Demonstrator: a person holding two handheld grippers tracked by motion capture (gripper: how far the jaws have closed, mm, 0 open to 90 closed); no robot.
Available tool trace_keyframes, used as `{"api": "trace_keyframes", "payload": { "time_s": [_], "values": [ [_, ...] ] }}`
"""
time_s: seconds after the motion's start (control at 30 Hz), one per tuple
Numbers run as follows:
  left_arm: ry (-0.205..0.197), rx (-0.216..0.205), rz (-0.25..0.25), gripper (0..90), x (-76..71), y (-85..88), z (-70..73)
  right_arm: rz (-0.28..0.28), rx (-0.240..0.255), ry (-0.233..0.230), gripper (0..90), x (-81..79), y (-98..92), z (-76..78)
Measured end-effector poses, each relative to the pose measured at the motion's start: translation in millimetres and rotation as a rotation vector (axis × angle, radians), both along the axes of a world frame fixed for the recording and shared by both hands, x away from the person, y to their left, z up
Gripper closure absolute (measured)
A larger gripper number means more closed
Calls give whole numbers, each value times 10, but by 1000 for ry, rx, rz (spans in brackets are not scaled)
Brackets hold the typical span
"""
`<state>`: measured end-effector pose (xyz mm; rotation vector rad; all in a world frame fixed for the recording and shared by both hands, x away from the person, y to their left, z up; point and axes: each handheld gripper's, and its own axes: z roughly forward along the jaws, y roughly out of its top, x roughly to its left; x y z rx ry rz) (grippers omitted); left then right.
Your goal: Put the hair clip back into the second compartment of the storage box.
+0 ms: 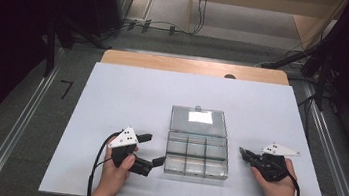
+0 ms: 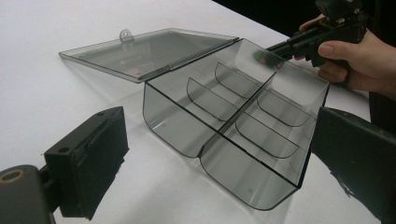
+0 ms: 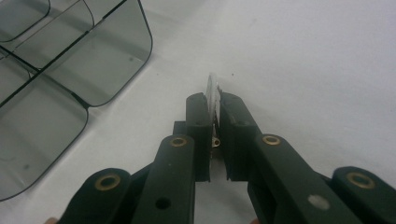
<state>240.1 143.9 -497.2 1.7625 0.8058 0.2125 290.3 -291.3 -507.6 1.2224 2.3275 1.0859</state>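
In the high view, a clear compartment box (image 1: 197, 154) is seen near the middle of the white counter (image 1: 128, 87), somewhat toward the near edge, with its lid (image 1: 198, 120) laid open flat on the far side. The left gripper (image 1: 151, 149) is held just beside the box's left wall, and its fingers are spread wide with nothing between them. The right gripper (image 1: 243, 151) is held by the right hand (image 1: 280, 186) near the box's right wall, apart from it, and its fingers are drawn close together.

In the left gripper view, the box (image 2: 243, 116) is shown divided by one long wall and curved cross walls into small compartments, in which nothing can be made out. The lid (image 2: 144, 51) is seen hinged back and lying on the counter (image 2: 46, 42). The left gripper's own fingers (image 2: 88, 163) stand far apart at the two lower corners, and the box's near corner lies between them, untouched. Beyond the box, the right gripper (image 2: 271, 46) is seen at the far wall, held by the hand (image 2: 359, 56); a small greenish spot shows at its tip through the wall.

In the right gripper view, the fingers (image 3: 201, 135) are nearly closed, and a thin clear piece (image 3: 213, 93) is pinched between them, standing on edge and projecting past the tips. What the piece is cannot be told. The box's rounded corner (image 3: 93, 60) is seen to the upper left, apart from the fingers, above the bare counter (image 3: 303, 60).
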Motion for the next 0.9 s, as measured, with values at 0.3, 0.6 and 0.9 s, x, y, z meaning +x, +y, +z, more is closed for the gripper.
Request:
{"api": "trace_keyframes", "payload": {
  "time_s": [0.3, 0.6, 0.9],
  "values": [
    [-2, 2, -1, 36, -2, 6, 2, 20, 47, 4, 817, -2, -17, 24],
    [-6, -2, -3, 36, -3, 5, 4, 16, 78, -8, 818, -14, -55, 84],
    [-12, -4, -8, 36, -4, 8, 6, 32, 103, -44, 818, -59, -30, 224]
  ]
}}
